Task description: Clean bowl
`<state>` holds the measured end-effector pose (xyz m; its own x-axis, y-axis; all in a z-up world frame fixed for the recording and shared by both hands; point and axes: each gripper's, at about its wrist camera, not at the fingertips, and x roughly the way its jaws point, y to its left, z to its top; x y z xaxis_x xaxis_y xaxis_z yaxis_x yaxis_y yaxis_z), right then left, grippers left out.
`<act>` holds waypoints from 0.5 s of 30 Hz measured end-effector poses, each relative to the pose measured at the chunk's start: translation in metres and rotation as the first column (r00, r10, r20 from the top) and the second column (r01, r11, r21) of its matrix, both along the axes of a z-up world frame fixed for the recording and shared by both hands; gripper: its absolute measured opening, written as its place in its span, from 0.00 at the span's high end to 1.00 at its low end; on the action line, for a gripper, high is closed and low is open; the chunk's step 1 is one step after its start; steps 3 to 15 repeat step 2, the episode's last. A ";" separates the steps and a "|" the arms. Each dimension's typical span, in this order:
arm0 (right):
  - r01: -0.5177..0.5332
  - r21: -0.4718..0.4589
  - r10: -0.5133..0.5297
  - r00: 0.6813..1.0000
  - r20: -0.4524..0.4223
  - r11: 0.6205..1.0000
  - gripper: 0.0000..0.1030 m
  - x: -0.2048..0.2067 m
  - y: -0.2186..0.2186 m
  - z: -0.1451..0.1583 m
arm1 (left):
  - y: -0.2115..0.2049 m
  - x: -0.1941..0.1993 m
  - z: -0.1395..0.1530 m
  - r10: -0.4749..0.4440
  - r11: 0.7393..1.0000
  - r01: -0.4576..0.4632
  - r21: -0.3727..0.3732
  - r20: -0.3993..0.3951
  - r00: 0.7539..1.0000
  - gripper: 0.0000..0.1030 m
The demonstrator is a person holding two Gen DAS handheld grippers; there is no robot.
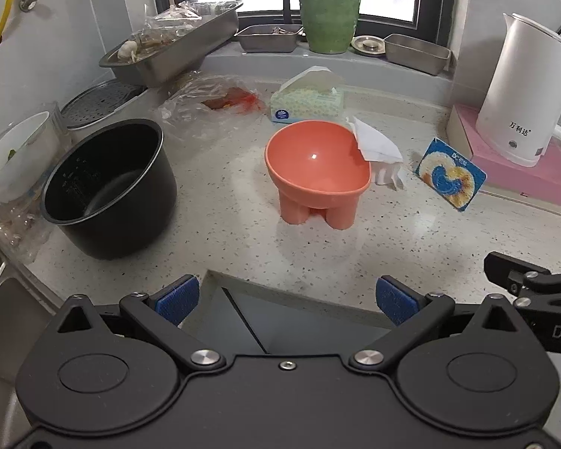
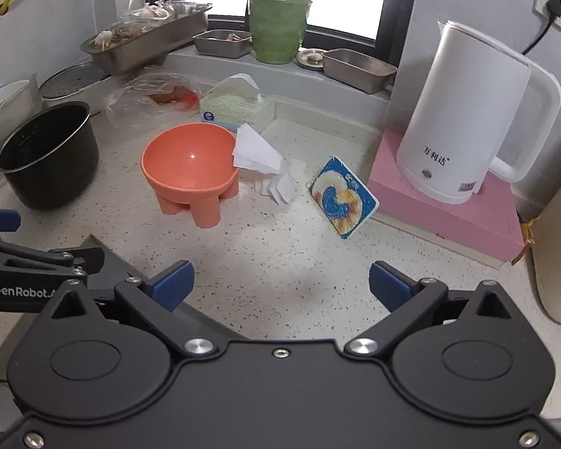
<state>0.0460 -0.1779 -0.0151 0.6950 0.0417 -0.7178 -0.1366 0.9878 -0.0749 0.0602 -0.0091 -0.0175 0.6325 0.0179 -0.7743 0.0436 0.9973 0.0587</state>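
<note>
1. Left gripper (image 1: 287,301): held back at the near edge of the counter, jaws spread wide, nothing between the blue pads (image 1: 177,299). Its side is also seen at the left margin of the right wrist view.
2. Right gripper (image 2: 280,286): held over the near counter, jaws likewise spread and empty.
3. Bowl (image 1: 316,164): salmon-coloured, standing on stubby legs, set upright near the middle of the speckled counter (image 1: 243,247), tilted mouth turned toward the cameras. The interior appears free of visible residue.
4. Tissue (image 1: 377,146): a crumpled white sheet is draped over the bowl's right rim and trails down onto the counter just beside it.
5. Tissue box (image 1: 306,103): placed just beyond the bowl, on the far side.
6. Sponge cloth (image 2: 342,198): blue with an orange and white pattern, propped at a slant to the right of the bowl, apart from it.
7. Other items: black inner pot (image 1: 110,187) at left; white kettle (image 2: 463,119) on a pink box (image 2: 448,209) at far right.
8. Step in hand, as judged: approach, with no contact yet made. The bowl is best steadied at its left rim by the left gripper, while the tissue is pinched by the right at its bunched middle, clear of the rim. Wiping pressure is better directed downward, since the legged base may tip or slide.
</note>
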 end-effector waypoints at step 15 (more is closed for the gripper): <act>-0.001 -0.007 0.001 1.000 0.006 1.000 0.02 -0.001 0.001 0.001 | 0.000 0.001 0.000 0.000 1.000 0.000 -0.003 -0.002 1.000 0.02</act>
